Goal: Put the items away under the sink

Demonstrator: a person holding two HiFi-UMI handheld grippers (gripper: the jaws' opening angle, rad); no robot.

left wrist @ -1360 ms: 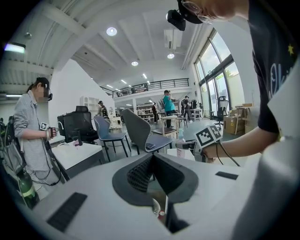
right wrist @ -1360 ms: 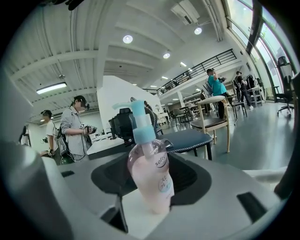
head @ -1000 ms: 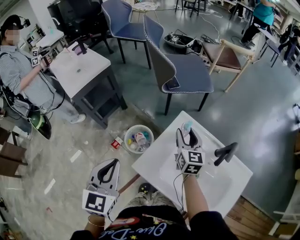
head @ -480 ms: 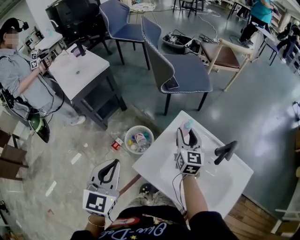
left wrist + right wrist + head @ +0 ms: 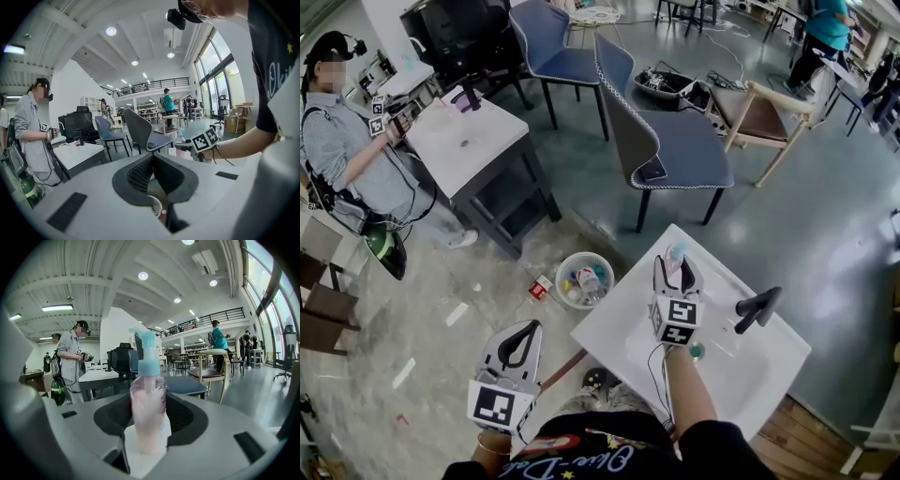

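A pink pump bottle [image 5: 675, 253] with a teal top stands on the far corner of the white sink [image 5: 605, 333]. My right gripper [image 5: 677, 270] reaches level around it. In the right gripper view the bottle [image 5: 147, 413] fills the gap between the pads and both lie against its sides. Those jaws have just been opening a little, with the bottle still between them. My left gripper [image 5: 518, 345] hangs off the sink's left edge, shut with nothing in it; its fingertips [image 5: 149, 161] meet in the left gripper view.
A black faucet [image 5: 756, 307] rises at the sink's right, and a small teal thing [image 5: 697, 352] lies in the basin. On the floor to the left stands a white basket [image 5: 584, 279] of items. Blue chairs [image 5: 675, 141], another sink table [image 5: 469, 141] and a person [image 5: 352, 159] stand beyond.
The head view has drifted slightly. Both grippers and the bottle keep their places.
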